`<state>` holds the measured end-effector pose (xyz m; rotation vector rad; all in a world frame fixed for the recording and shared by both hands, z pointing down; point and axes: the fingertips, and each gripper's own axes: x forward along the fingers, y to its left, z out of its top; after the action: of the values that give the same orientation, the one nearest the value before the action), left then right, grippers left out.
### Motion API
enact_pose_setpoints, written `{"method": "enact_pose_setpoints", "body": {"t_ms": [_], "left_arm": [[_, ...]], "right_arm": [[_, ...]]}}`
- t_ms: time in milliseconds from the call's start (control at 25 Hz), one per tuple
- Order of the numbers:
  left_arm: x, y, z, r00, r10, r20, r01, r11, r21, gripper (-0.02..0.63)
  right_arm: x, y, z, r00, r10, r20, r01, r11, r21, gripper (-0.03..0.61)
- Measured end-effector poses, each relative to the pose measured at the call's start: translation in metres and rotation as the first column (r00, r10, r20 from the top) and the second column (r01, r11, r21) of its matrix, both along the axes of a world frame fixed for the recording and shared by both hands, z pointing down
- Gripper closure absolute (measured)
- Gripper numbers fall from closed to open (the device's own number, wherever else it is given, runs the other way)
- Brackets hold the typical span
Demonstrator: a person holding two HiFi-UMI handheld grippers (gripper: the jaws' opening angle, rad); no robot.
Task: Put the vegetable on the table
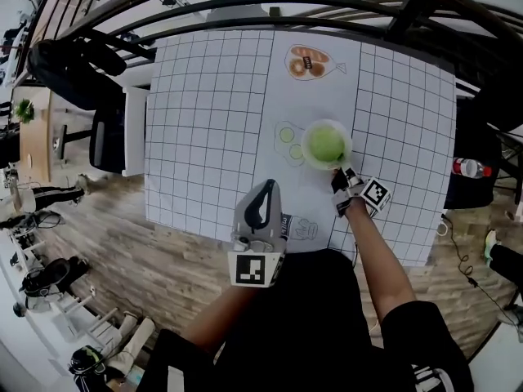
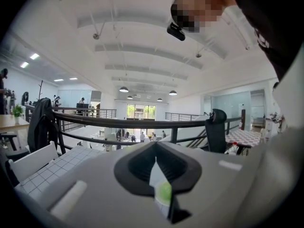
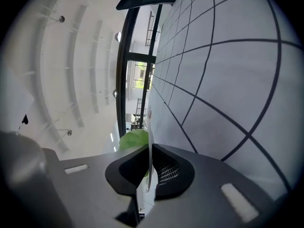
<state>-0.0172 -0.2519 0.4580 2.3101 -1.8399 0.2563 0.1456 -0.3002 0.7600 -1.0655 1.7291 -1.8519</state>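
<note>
A green leafy vegetable (image 1: 327, 144) lies in a white plate (image 1: 306, 149) on the grid-patterned table (image 1: 204, 113), right of centre. My right gripper (image 1: 341, 175) is shut on the plate's near rim. In the right gripper view the thin white rim (image 3: 148, 127) stands pinched between the jaws of the right gripper (image 3: 148, 152), with the vegetable (image 3: 133, 139) just beyond. My left gripper (image 1: 263, 202) hangs at the table's front edge, left of the plate and apart from it. Its jaws are together on nothing, and the left gripper (image 2: 156, 167) points across the room.
Printed food pictures lie on the cloth: an orange one (image 1: 309, 62) at the back, cucumber slices (image 1: 287, 141) beside the plate. A black chair (image 1: 78, 68) stands off the left edge, a railing (image 2: 142, 123) runs behind the table, and a bottle (image 1: 467, 167) is at the right.
</note>
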Motion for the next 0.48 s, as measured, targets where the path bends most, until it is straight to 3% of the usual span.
{"method": "enact_pose_setpoints", "body": {"t_ms": [160, 480], "left_arm": [[-0.014, 0.001, 0.005, 0.998, -0.067, -0.013, 0.067, 0.998, -0.010, 0.606], [-0.025, 0.014, 0.014, 0.994, -0.111, -0.012, 0.111, 0.993, -0.030, 0.606]], "right_arm": [[-0.011, -0.004, 0.004, 0.999, -0.023, 0.028, 0.023, 1.000, 0.011, 0.563], [-0.010, -0.005, 0.017, 0.999, 0.005, -0.051, -0.009, 0.997, -0.083, 0.563]]}}
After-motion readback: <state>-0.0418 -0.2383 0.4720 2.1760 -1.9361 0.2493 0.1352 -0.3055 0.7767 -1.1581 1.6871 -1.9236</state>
